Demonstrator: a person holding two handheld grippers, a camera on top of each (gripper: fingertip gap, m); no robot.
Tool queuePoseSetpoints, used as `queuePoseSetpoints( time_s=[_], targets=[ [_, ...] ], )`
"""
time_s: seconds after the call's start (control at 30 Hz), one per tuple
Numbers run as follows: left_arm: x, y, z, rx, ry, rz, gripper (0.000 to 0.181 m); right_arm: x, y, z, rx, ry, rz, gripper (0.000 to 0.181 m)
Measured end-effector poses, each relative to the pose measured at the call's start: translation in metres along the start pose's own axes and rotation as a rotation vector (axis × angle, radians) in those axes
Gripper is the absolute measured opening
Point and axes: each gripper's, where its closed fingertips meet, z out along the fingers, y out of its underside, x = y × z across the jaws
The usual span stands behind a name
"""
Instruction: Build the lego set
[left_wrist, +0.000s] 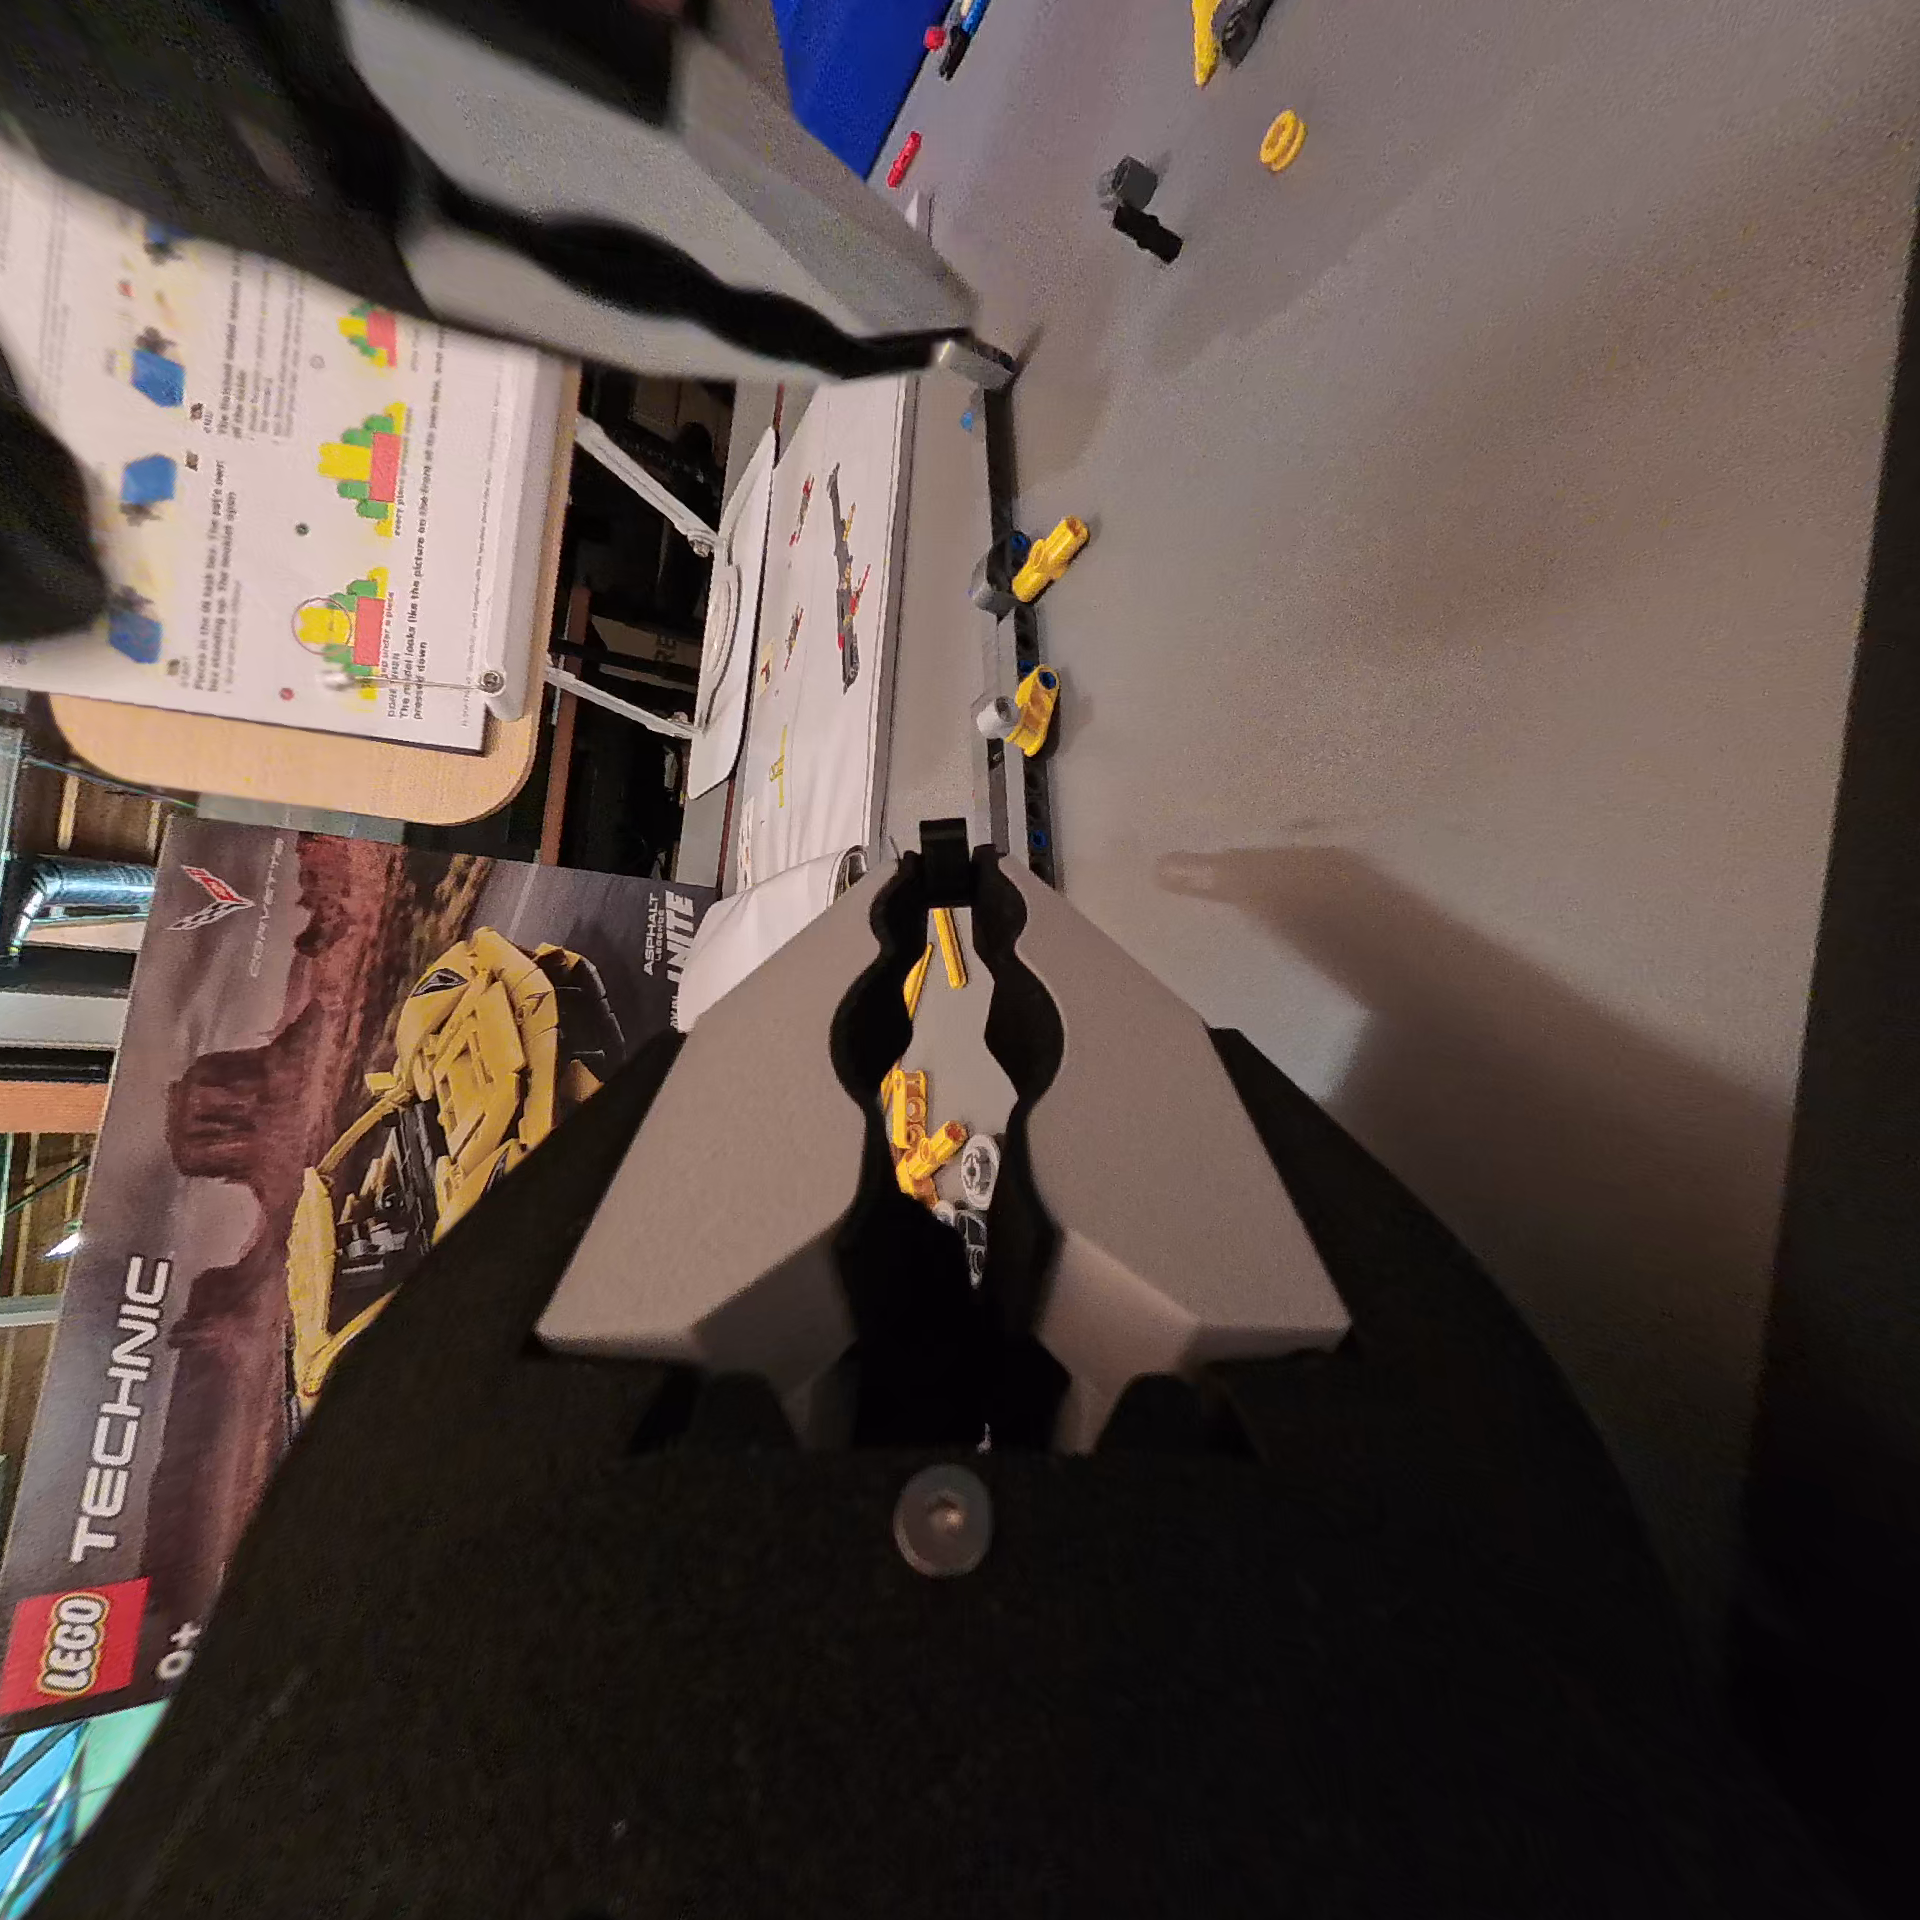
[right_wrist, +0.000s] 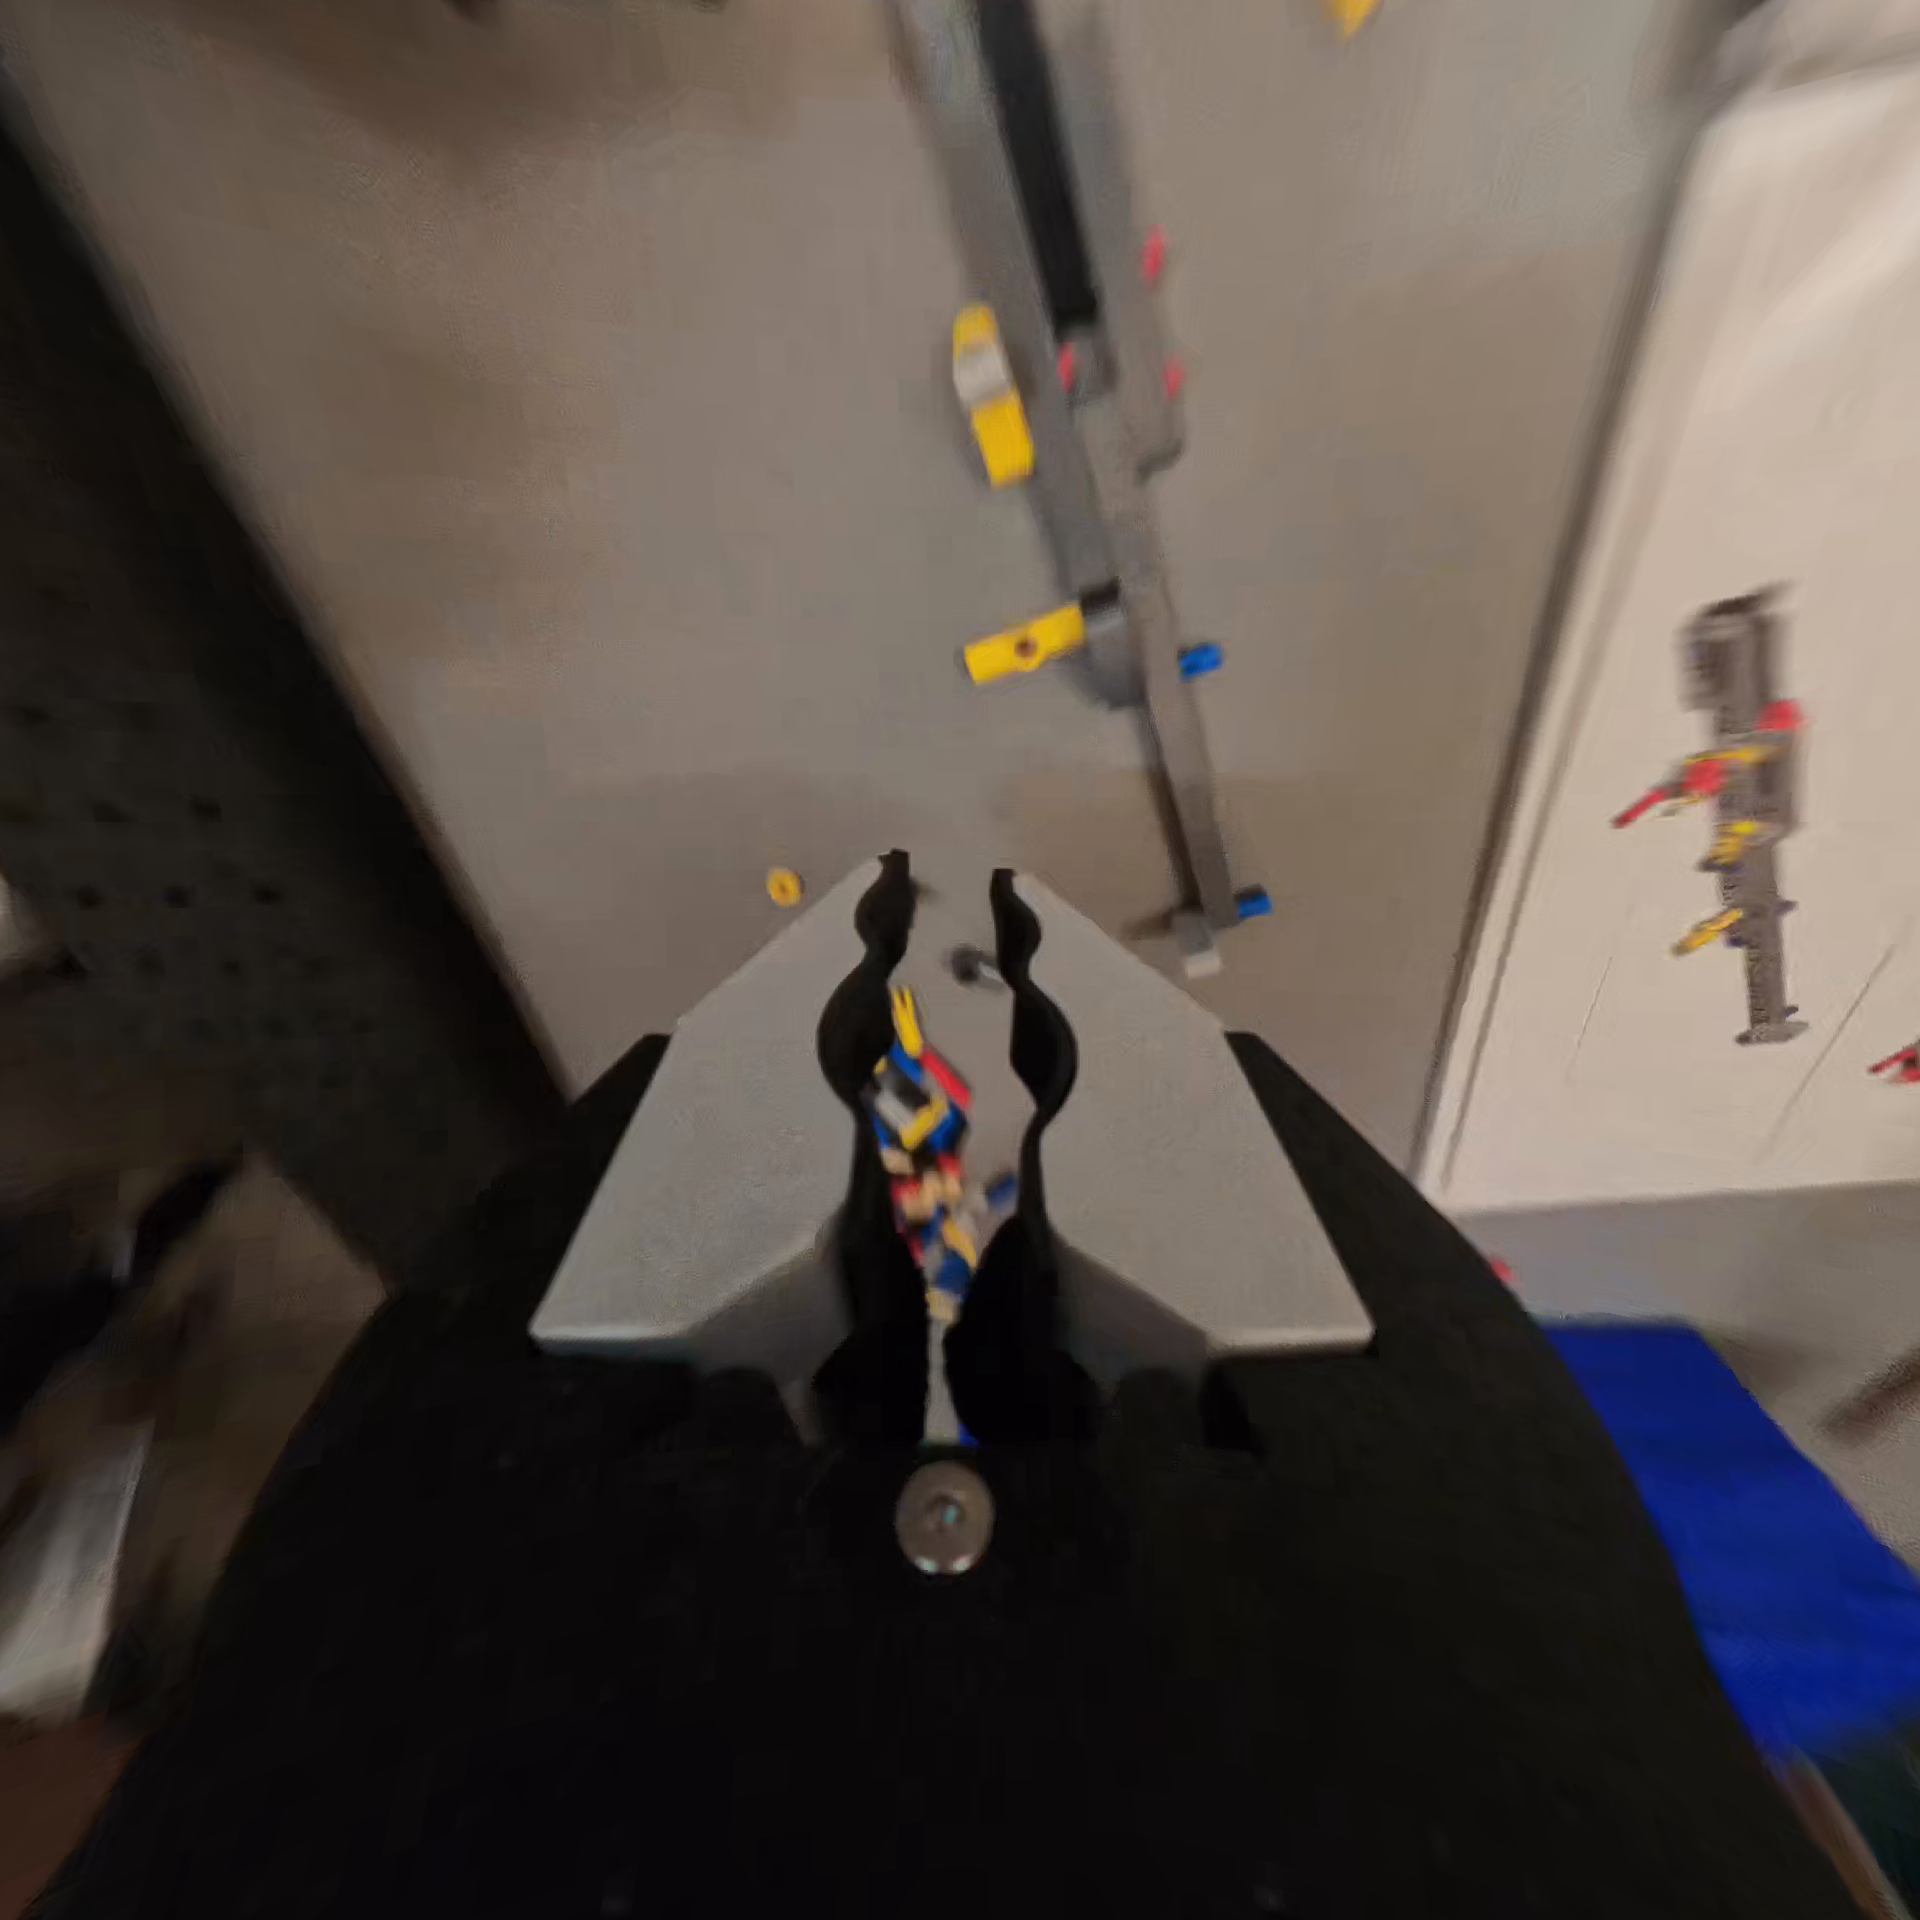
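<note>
My left gripper (left_wrist: 945, 868) is shut on a small black piece (left_wrist: 943, 844), held above the grey table (left_wrist: 1455, 623). Just ahead lies the long grey beam assembly (left_wrist: 1006, 665) with two yellow connectors (left_wrist: 1049, 561) and blue pins. My right gripper (right_wrist: 945, 873) is slightly open and empty; the view is blurred. The same beam assembly (right_wrist: 1164, 665) with a yellow connector (right_wrist: 1023, 644) lies ahead of it and to the right. In the left wrist view the right gripper (left_wrist: 961, 353) hangs over the far end of the beam.
Loose pieces lie on the table: a yellow bush (left_wrist: 1283, 138), black pins (left_wrist: 1143, 213), a yellow pile (left_wrist: 920, 1132), a mixed pile (right_wrist: 920, 1132). The open instruction booklet (right_wrist: 1714, 727) lies beside the beam. The set's box (left_wrist: 312, 1195) and a blue tray (right_wrist: 1745, 1507) stand at the edges. The gap from one gripper's tips to the other's is roughly 12 cm. My right tips are roughly 6 cm from the yellow bush (left_wrist: 1283, 138). Look for it in the right wrist view (right_wrist: 784, 885) too.
</note>
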Motion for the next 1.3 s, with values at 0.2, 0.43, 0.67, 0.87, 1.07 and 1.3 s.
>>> queuePoseSetpoints(
  time_s=[0.2,0.43,0.67,0.87,1.07,1.3],
  targets=[
    [0.002,-0.006,0.001,0.014,0.012,-0.017,0.006,-0.013,0.038,-0.016,0.682,0.062,0.357,0.043],
    [0.002,-0.008,0.001,0.019,0.009,-0.016,0.007,-0.017,0.033,0.006,0.612,0.295,0.237,0.014],
    [0.001,-0.003,0.002,0.006,0.012,-0.025,0.007,-0.015,0.024,0.026,0.529,0.150,0.206,0.016],
    [0.003,-0.004,0.002,0.010,0.023,-0.021,0.006,-0.011,0.027,0.034,0.463,0.161,0.179,0.015],
    [0.004,-0.003,0.002,0.006,0.027,-0.022,0.006,-0.010,0.027,0.035,0.455,0.141,0.177,0.015],
    [0.004,-0.003,0.002,0.007,0.027,-0.019,0.006,-0.010,0.029,0.039,0.432,0.133,0.174,0.013]
  ],
)
